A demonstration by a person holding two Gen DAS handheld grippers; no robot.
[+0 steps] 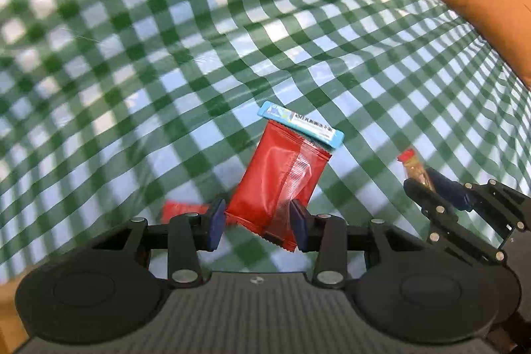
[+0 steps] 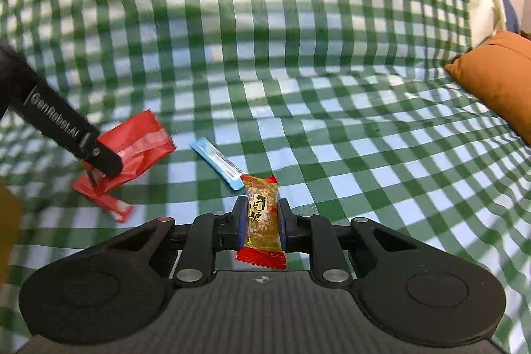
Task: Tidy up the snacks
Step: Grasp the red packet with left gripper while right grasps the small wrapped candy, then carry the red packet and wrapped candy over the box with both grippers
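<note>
left tool (image 1: 257,223) pinches the red packet (image 1: 282,175) at its lower end: light, crinkly, slippery. right tool (image 2: 259,221) clamps the stiff, likely brittle candy bar (image 2: 262,214) mid-body.

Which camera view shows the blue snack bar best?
The left wrist view: the blue snack bar lies lengthwise with its label facing the camera; only one edge is covered by the red packet held in the left gripper. The right wrist view shows it foreshortened, its near end behind the candy.
</note>
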